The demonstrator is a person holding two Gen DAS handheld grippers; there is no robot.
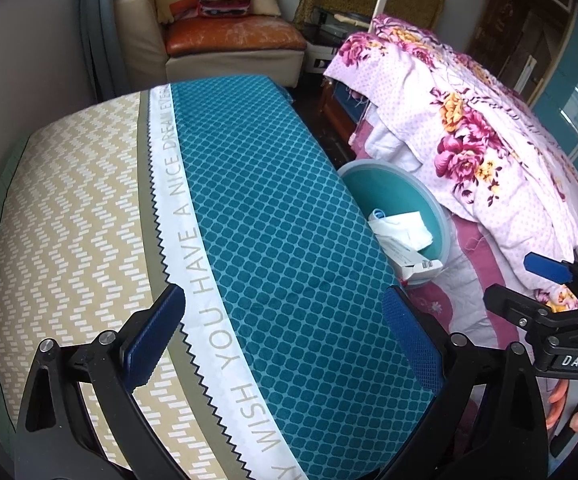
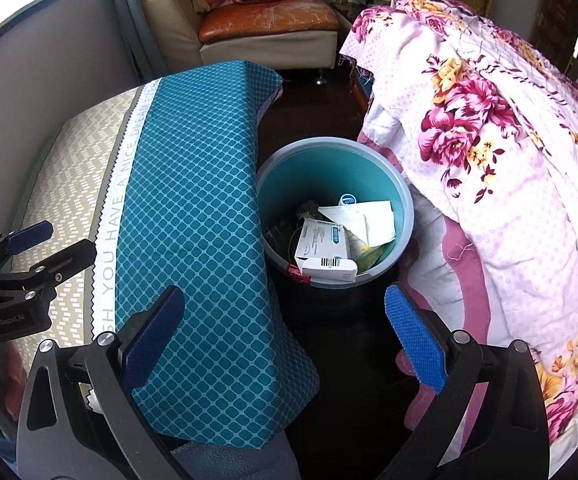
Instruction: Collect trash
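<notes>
While both grippers are held wide apart with nothing between their pads, the left gripper (image 1: 283,336) is poised over a cloth (image 1: 281,216), and the right gripper (image 2: 285,336) is aimed at the bin (image 2: 403,216) just ahead, in which a box (image 2: 323,250) and paper (image 2: 365,216) are seen.

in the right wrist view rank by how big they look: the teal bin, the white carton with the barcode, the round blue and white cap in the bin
1. Round teal plastic bin, largest by far.
2. White cardboard carton with the barcode, lying inside the bin.
3. Small round blue and white cap, smallest.

All three sit at roughly one distance from the camera, so nearness hardly skews the order.
</notes>
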